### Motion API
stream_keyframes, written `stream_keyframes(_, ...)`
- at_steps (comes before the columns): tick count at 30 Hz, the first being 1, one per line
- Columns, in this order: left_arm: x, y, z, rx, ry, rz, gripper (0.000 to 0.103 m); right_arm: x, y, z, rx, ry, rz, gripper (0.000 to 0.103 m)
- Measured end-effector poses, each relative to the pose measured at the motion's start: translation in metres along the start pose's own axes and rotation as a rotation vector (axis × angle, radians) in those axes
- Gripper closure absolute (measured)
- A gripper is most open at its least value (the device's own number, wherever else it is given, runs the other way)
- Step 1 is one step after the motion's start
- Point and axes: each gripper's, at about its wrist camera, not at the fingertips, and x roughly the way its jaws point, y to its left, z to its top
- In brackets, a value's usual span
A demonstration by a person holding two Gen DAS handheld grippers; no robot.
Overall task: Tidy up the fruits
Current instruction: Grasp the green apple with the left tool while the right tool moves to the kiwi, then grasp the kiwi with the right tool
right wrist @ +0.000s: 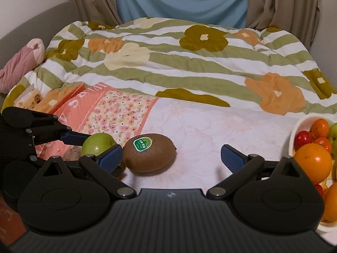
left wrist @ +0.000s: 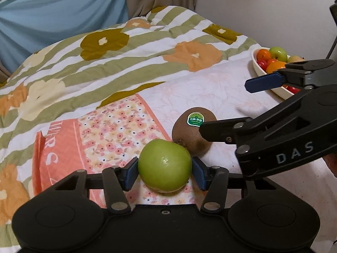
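Note:
A green apple (left wrist: 165, 165) lies on the floral cloth, and my left gripper (left wrist: 165, 171) is shut on it, one blue pad pressing each side. Right behind it lies a brown kiwi (left wrist: 192, 131) with a green sticker. In the right wrist view the kiwi (right wrist: 149, 152) sits between the wide-open fingers of my right gripper (right wrist: 171, 158), close to the left pad (right wrist: 109, 158) and well apart from the right one. The apple (right wrist: 96, 144) shows left of it, held by the left gripper's fingers (right wrist: 73, 138). A white bowl (right wrist: 303, 119) of oranges, tomatoes and a green apple stands at the right.
A striped flower quilt (right wrist: 168, 63) is bunched up behind the pale sheet (right wrist: 210, 126). An orange floral cloth (left wrist: 105, 130) lies at the left. A pink plush (right wrist: 21, 63) and a small packet (right wrist: 29, 99) sit at the far left. The bowl (left wrist: 256, 63) is at the bed's right edge.

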Motion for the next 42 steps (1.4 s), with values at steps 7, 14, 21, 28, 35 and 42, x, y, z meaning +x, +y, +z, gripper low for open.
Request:
stream_keyframes(7,-0.006,0.002,-0.006,-0.01,0.009,0.012,0.045,0.01,0.004,0.0,-0.019,0.014,0.02,0.0)
stream_keyframes(14,-0.015,0.011,-0.015,-0.057,0.023,0.042,0.045,0.021,0.012,-0.001,-0.043,0.025,0.05,0.0)
stream_keyframes(21,-0.022,0.014,-0.023,-0.096,0.029,0.063,0.045,0.038,0.02,-0.003,-0.081,0.056,0.088,0.007)
stream_keyframes(28,-0.024,0.012,-0.026,-0.106,0.027,0.078,0.045,0.046,0.022,-0.005,-0.109,0.057,0.088,0.021)
stream_keyframes(35,-0.032,0.01,-0.022,-0.133,0.0,0.095,0.045,0.036,0.02,-0.005,-0.098,0.028,0.099,0.022)
stream_keyframes(42,-0.053,-0.002,-0.01,-0.145,-0.039,0.117,0.045,0.001,0.009,0.003,-0.085,-0.024,0.11,0.022)
